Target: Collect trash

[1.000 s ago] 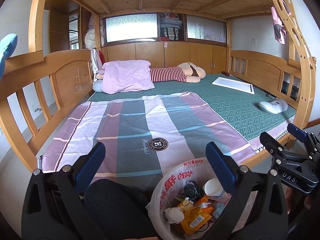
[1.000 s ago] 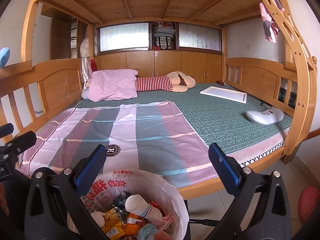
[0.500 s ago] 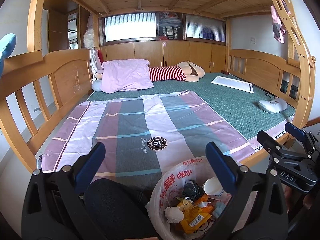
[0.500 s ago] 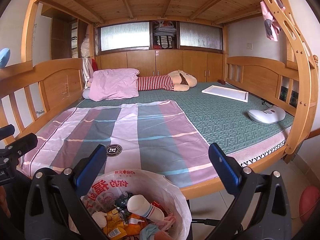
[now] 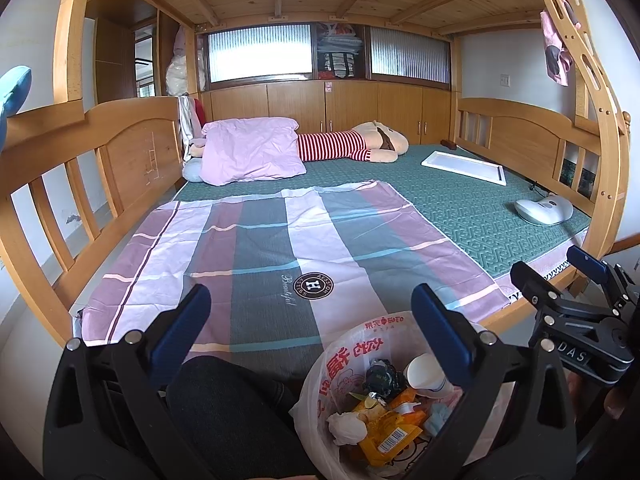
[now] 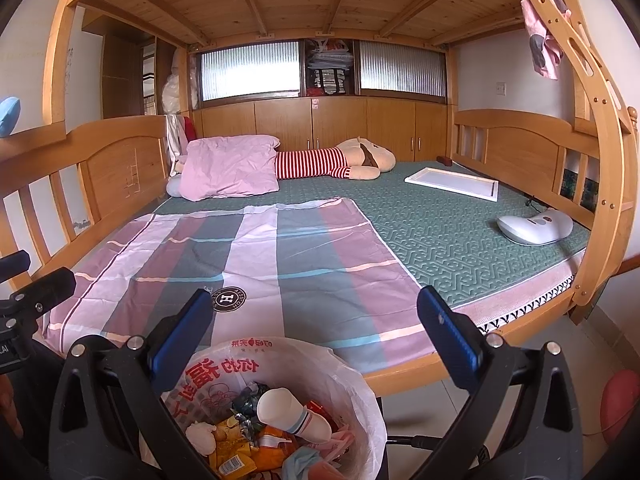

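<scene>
A trash bin lined with a white plastic bag [image 5: 352, 356] stands on the floor by the bed's near edge and holds wrappers, crumpled tissue and a paper cup [image 5: 424, 372]. It also shows in the right wrist view [image 6: 352, 376], with the cup [image 6: 292, 412] on top. My left gripper [image 5: 312, 320] is open and empty above the bin's left side. My right gripper [image 6: 316, 324] is open and empty above the bin. The right gripper shows at the right edge of the left wrist view [image 5: 568, 304].
A wooden bunk bed holds a striped pink and grey sheet [image 5: 280, 248], a green mat [image 6: 460, 224], a pink pillow [image 5: 252, 152], a striped plush toy [image 5: 360, 148], a white tray [image 6: 452, 184] and a white device [image 6: 532, 228]. A dark-trousered knee [image 5: 224, 412] is beside the bin.
Both views have shifted only slightly. Both grippers stay open and empty above the bin.
</scene>
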